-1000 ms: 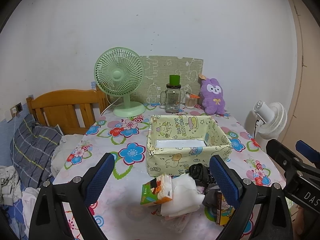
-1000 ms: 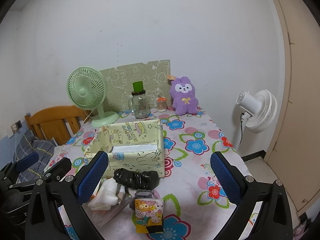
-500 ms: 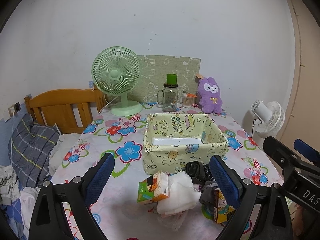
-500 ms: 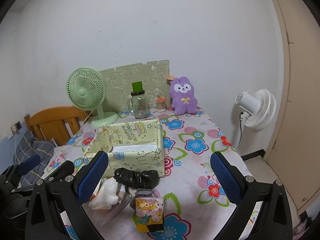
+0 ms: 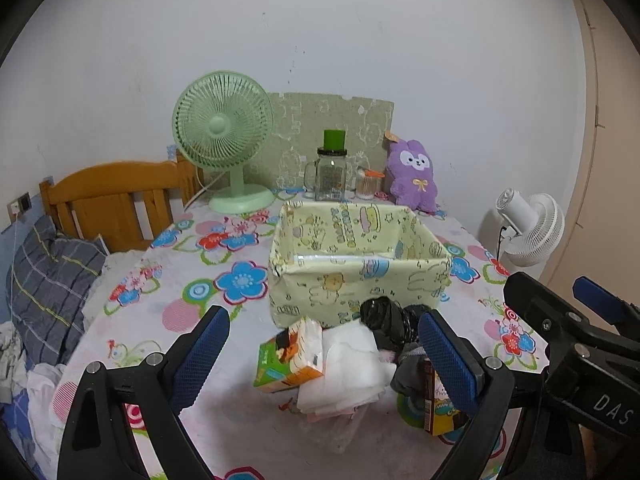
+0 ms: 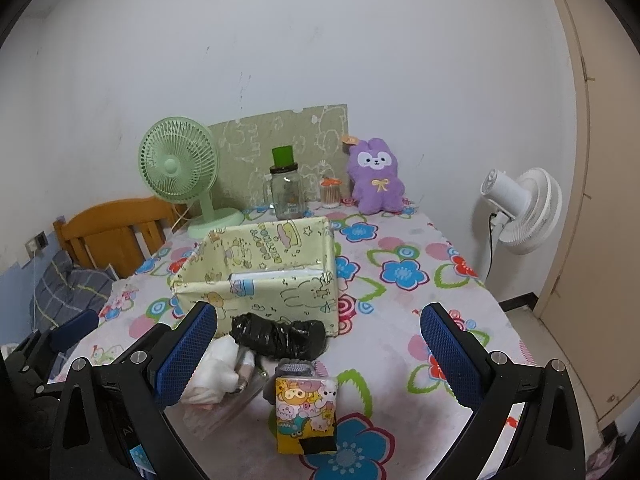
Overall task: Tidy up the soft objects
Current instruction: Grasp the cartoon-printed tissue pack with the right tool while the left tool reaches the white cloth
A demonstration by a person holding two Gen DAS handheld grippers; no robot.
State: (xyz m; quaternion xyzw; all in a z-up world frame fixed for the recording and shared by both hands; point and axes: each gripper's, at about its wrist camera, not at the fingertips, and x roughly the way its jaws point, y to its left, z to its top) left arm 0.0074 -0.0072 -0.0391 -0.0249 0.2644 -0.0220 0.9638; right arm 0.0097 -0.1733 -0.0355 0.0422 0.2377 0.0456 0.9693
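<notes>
Left wrist view: both tools above counter (image 5: 188,316), jaws wide, empty.
Left tool (image 5: 324,344), right tool (image 6: 318,346); pile touches bin (image 5: 352,280) front.

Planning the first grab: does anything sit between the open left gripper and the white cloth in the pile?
Nothing visible does. The left gripper is open above the table, and the white cloth lies exposed between its fingers' line of approach, beside the orange tissue pack, in front of the yellow box.
</notes>
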